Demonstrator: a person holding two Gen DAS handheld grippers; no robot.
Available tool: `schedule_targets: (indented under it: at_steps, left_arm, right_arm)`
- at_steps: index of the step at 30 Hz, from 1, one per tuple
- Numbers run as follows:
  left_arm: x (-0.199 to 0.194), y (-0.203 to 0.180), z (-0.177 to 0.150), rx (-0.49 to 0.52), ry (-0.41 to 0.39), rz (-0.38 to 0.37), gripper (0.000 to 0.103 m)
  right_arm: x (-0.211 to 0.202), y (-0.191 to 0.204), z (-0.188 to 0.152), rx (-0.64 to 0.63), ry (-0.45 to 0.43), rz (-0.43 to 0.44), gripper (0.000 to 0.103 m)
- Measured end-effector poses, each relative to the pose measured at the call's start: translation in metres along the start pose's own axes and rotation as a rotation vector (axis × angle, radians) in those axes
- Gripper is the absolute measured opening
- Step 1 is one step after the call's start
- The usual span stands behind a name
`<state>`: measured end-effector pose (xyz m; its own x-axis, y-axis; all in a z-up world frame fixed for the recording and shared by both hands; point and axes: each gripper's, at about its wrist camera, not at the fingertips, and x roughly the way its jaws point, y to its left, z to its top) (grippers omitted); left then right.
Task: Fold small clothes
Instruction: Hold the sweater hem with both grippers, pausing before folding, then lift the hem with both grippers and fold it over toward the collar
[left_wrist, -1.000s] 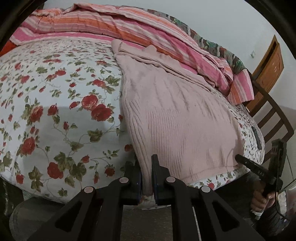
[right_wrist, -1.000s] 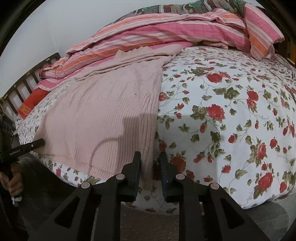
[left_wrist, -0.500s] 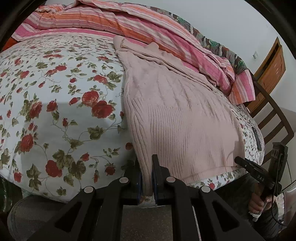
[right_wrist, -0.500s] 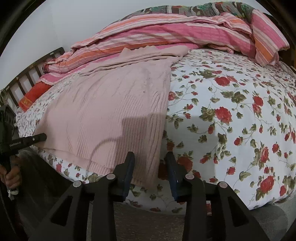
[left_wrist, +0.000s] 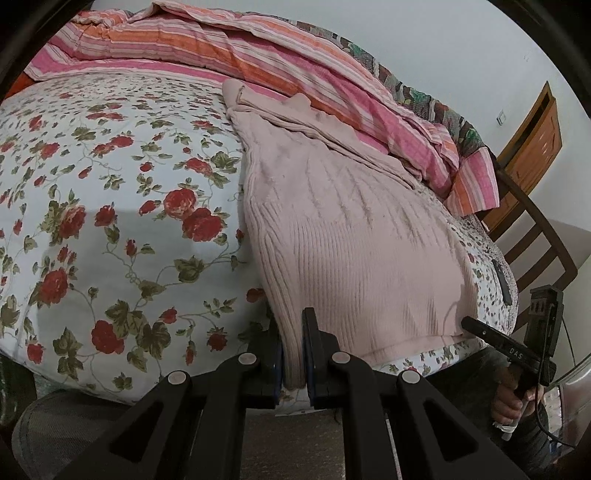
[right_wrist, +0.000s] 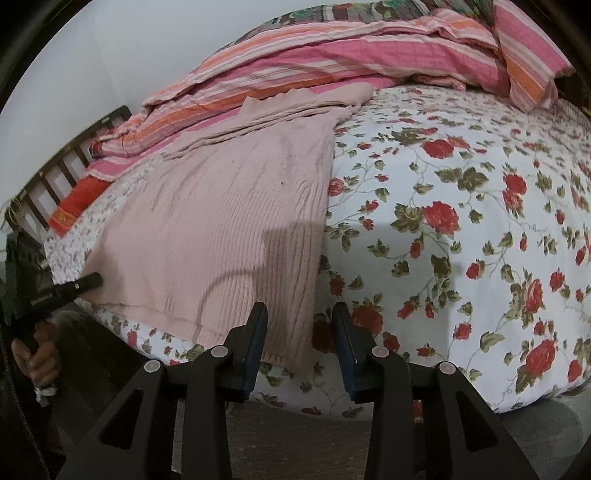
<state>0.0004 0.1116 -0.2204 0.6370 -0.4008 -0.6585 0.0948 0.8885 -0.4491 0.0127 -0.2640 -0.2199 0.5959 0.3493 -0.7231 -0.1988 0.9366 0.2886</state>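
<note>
A pink ribbed sweater (left_wrist: 351, 240) lies spread flat on the flowered bed sheet (left_wrist: 110, 221), its hem at the bed's near edge. My left gripper (left_wrist: 291, 321) is shut on the hem's left corner, and the knit is pinched between its pads. In the right wrist view the sweater (right_wrist: 221, 229) shows its right hem corner between the fingers of my right gripper (right_wrist: 299, 308). That gripper stands open and its pads are clear of the cloth. Each gripper also shows in the other's view, held by a hand: the right gripper (left_wrist: 509, 347) and the left gripper (right_wrist: 62, 290).
A pink and orange striped quilt (left_wrist: 295, 74) is bunched along the far side of the bed, touching the sweater's top. A wooden bed rail (left_wrist: 535, 236) and a door (left_wrist: 532, 147) are at the right. A dark flat object (left_wrist: 500, 275) lies on the sheet.
My right gripper's jaws have spread apart and let go of the sweater's right hem corner, which now lies loose between them. My left gripper stays shut on its corner.
</note>
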Motion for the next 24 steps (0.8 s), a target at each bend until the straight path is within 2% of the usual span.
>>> schedule_targets:
  at_steps: [5, 6, 7, 8, 14, 21, 24]
  left_arm:
    - [0.0, -0.004, 0.0, 0.021, -0.006, 0.013, 0.01]
    - [-0.001, -0.005, 0.0, 0.026, -0.01, 0.017, 0.009]
    - [-0.001, -0.005, 0.0, 0.031, -0.013, 0.02, 0.008]
    - [-0.001, -0.006, 0.0, 0.036, -0.016, 0.022, 0.008]
    - [-0.006, -0.007, 0.0, 0.044, -0.039, 0.008, 0.007]
    - [-0.017, 0.001, 0.002, 0.003, -0.078, -0.049, 0.006]
    - [-0.025, 0.004, 0.006, -0.041, -0.094, -0.084, 0.006]
  right_arm:
    - [0.001, 0.008, -0.003, -0.035, 0.0, -0.014, 0.034]
    - [0.001, 0.011, -0.003, -0.051, -0.005, -0.03, 0.029]
    - [0.001, 0.012, -0.004, -0.059, -0.001, -0.03, 0.013]
    - [0.003, 0.013, -0.005, -0.064, 0.01, -0.026, 0.008]
    - [-0.005, 0.015, -0.007, -0.078, -0.024, -0.002, 0.006]
    - [-0.021, -0.001, -0.005, 0.03, -0.065, 0.106, 0.005]
    - [-0.026, -0.003, -0.002, 0.05, -0.077, 0.111, 0.005]
